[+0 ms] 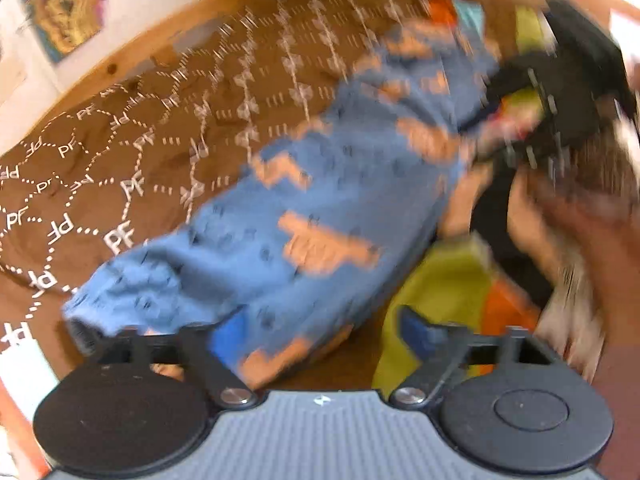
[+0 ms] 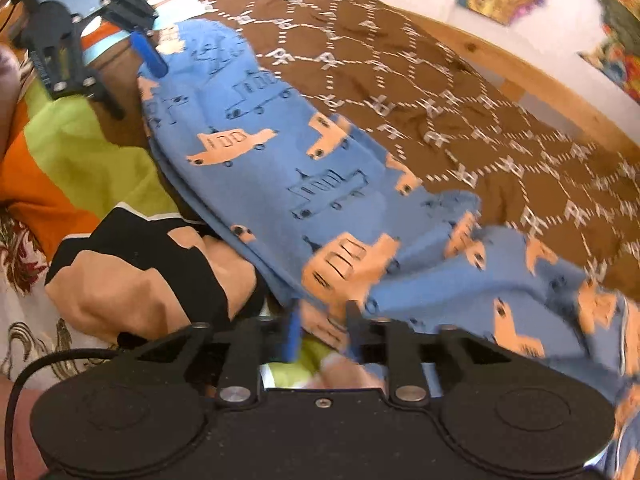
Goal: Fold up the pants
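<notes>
The blue pants (image 2: 304, 168), printed with orange and outlined trucks, lie stretched lengthwise on the brown patterned bedspread (image 2: 460, 92), near its edge where a green-and-orange striped cloth (image 2: 80, 148) begins. The two legs look stacked one over the other, judging by the doubled edge along the side nearest the striped cloth, so the lengthwise fold seems done and a crosswise fold is probably in hand.

The right gripper (image 2: 320, 332) sits at the end of the pants nearest it, its blue-padded fingers (image 2: 294, 336) drawn close together around a bunch of fabric; it appears to be pinching that edge, likely so the end can be lifted and carried over the rest. A gloved hand (image 2: 132, 276) grips this tool just beside the pants on the striped-cloth side.

The left gripper (image 1: 320, 336) is at the opposite end of the pants. In its own blurred view the fingers (image 1: 420, 330) stand spread wide, with cloth lying between them but not clamped; from the right wrist view one blue pad rests at the far hem. It seems placed there to steady that end while the other is moved, though the blur leaves real contact uncertain.

Beyond the bedspread, on the far side from the striped cloth, runs a wooden bed frame (image 2: 532, 76)
</notes>
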`<action>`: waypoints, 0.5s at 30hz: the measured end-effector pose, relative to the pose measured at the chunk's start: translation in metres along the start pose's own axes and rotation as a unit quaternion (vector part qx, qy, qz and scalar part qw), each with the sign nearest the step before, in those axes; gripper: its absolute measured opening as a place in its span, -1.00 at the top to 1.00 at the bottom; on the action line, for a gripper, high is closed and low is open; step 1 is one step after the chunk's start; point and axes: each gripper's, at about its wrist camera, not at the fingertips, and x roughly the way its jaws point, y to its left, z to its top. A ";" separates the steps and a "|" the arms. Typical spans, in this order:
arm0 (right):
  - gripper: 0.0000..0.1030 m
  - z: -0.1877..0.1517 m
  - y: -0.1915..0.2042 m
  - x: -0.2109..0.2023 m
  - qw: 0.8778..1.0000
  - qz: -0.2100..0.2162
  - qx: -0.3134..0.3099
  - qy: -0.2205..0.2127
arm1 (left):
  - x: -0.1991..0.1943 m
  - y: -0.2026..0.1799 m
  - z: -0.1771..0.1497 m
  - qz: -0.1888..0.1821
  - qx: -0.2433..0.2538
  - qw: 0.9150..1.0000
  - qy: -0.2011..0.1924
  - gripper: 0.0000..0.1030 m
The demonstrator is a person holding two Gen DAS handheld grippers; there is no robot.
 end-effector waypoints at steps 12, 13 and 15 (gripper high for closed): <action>-0.91 -0.055 -0.127 -0.053 0.923 -0.115 0.363 -0.059 | 0.092 -0.080 0.114 -0.034 -0.152 0.975 -0.156 -0.99; -0.86 -0.061 -0.138 -0.054 0.910 -0.102 0.396 -0.068 | 0.098 -0.092 0.121 -0.037 -0.131 0.978 -0.157 -0.96; -0.74 -0.070 -0.157 -0.054 0.885 -0.077 0.451 -0.082 | 0.109 -0.113 0.132 -0.045 -0.082 0.983 -0.156 -0.74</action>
